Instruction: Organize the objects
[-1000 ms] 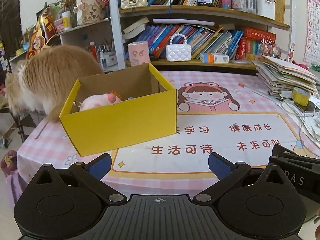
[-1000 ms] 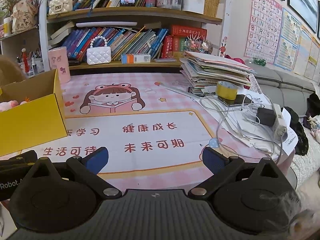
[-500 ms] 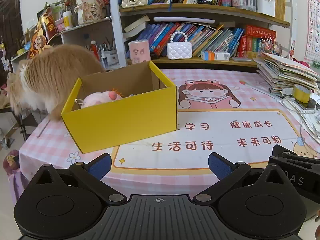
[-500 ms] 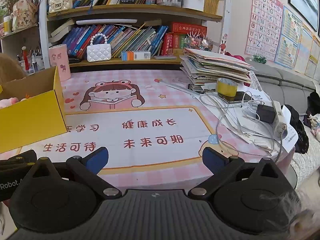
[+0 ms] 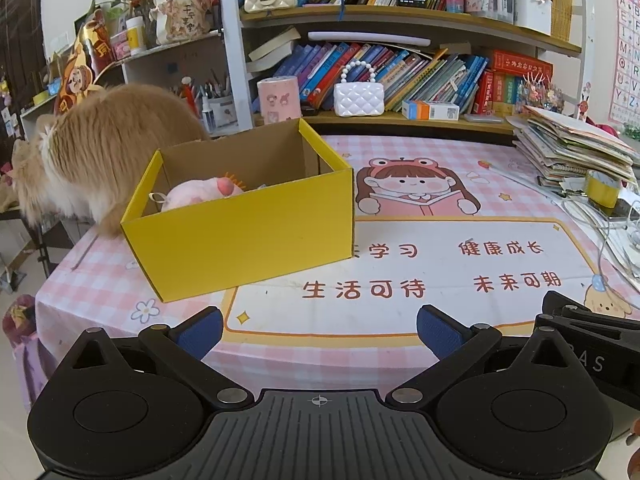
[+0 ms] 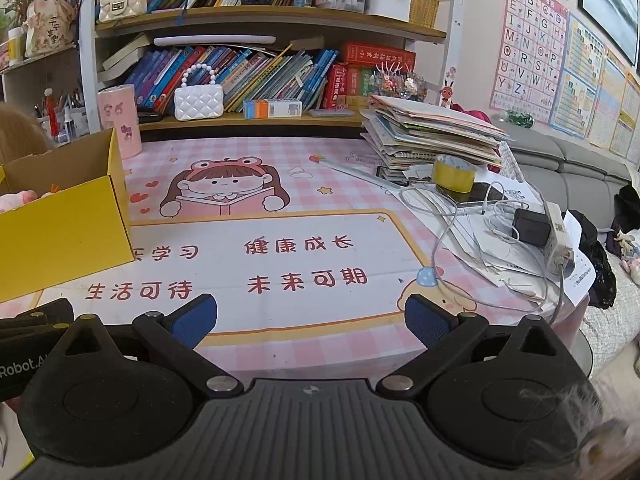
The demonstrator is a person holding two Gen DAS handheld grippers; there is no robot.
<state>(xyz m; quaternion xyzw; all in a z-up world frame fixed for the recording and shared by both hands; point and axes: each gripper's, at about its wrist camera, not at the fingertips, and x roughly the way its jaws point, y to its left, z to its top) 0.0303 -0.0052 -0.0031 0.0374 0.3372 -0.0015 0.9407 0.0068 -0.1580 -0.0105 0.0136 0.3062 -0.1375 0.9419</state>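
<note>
A: What has shifted in the last second?

B: Mostly the viewpoint. The desk (image 5: 400, 264), with its pink checked cloth and cartoon girl print, shows more of its near edge in both wrist views than a second ago, so both tools seem to have drawn back and risen a little. Nothing on it has been moved.

A: And the long-haired ginger cat (image 5: 100, 152)?

B: At the far left corner just behind the box, facing away; it has barely stirred.

A: The box itself?

B: The yellow open-topped cardboard box (image 5: 248, 232) sits on the left half of the desk where it was. The pink plush toy (image 5: 200, 194) lies inside it, against the left end, along with something small I cannot make out.

A: The tools?

B: The left gripper (image 5: 319, 330) has its jaws spread wide with nothing between them. The right gripper (image 6: 310, 320) is the same: wide apart, holding nothing, level with the desk's near edge.

A: So where does that leave the tidying?

B: I judge it done or close to done. The centre of the cloth is bare, the toy is boxed, and the retreat reads as a finish, unless the roll of yellow tape (image 6: 454, 176) on the right is meant to go in too.
</note>
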